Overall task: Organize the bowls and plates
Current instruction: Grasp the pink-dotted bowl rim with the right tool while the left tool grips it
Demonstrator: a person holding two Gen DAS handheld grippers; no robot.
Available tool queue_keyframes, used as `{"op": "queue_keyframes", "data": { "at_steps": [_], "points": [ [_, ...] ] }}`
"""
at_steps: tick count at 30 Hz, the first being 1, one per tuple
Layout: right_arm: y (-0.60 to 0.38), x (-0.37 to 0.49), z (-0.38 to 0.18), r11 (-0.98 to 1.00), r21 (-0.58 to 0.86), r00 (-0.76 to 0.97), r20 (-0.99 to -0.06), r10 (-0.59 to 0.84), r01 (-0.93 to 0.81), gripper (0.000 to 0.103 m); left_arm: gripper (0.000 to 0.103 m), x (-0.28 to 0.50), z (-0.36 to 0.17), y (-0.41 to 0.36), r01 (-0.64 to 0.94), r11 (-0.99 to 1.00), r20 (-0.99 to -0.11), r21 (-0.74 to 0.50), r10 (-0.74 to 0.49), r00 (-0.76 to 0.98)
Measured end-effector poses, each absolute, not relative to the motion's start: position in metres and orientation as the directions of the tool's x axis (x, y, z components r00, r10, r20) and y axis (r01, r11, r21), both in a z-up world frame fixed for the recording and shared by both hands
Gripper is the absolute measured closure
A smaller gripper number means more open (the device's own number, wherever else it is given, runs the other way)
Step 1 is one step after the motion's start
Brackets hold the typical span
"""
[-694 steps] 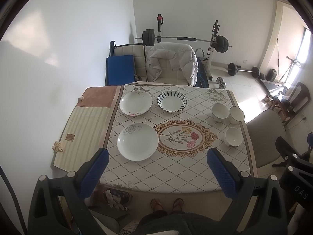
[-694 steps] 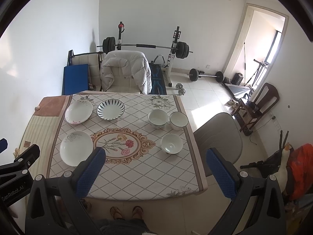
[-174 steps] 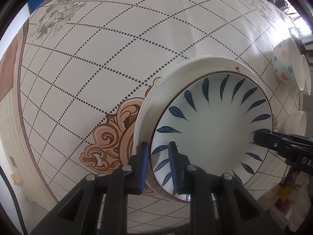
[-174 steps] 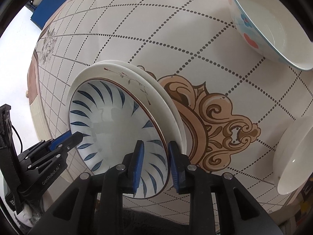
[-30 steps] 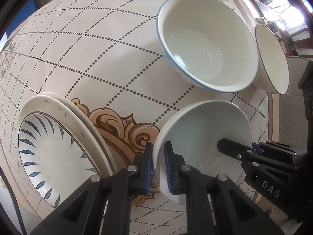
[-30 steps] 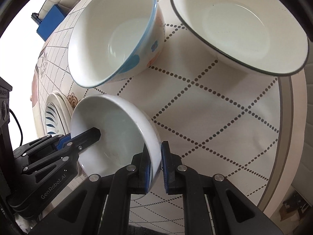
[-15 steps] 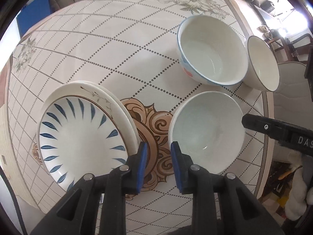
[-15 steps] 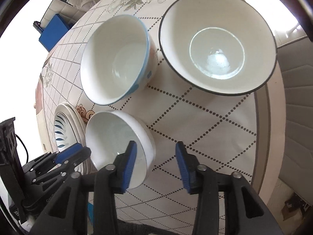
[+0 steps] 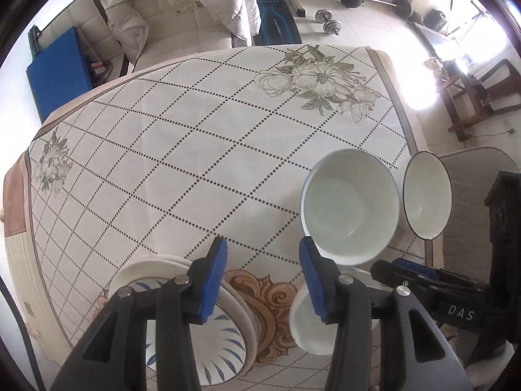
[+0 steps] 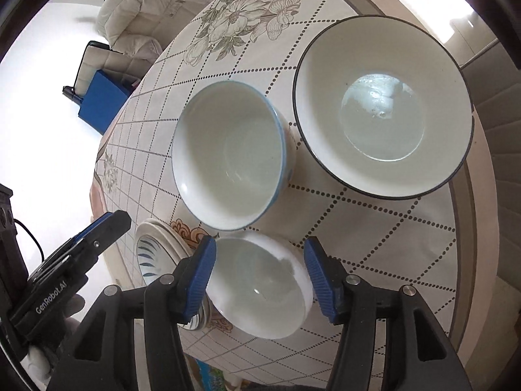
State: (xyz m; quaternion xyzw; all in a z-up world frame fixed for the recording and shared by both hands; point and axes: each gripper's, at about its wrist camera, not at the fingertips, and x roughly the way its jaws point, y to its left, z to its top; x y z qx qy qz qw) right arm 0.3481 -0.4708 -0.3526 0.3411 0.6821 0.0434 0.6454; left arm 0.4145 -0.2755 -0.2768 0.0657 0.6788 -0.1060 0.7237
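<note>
Between the spread right hand-held gripper [image 10: 260, 275] pads: plain white bowl [image 10: 260, 290]

Tablecloth [image 9: 182, 150] is white with a dotted black diamond grid, grey-green flower prints at 12 and 9 o'clock, plus a tan scroll medallion. Top plate of the stack [image 9: 211, 352] is white with blue leaf strokes. One bowl [image 10: 228, 156] has a blue rim, another bowl [image 10: 384, 110] a black rim, the small bowl [image 10: 260, 286] plain white. Gripper pads [image 10: 202, 277] are blue.
</note>
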Motion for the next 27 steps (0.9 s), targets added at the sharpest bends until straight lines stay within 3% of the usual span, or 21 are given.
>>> {"op": "queue_keyframes", "data": {
  "at_steps": [16, 27],
  "points": [
    [-0.476, 0.379, -0.391, 0.666, 0.483, 0.1, -0.844, 0.527, 0.568, 0.045, 0.06, 0.469, -0.349, -0.331, 0.432, 0.9, -0.995, -0.046, -0.004, -0.099],
    [-0.478, 0.388, -0.399, 0.659, 0.467, 0.096, -0.851, 0.517, 0.589, 0.05, 0.06, 0.482, -0.367, -0.349, 0.453, 0.888, -0.992, -0.076, -0.02, -0.128]
  ]
}}
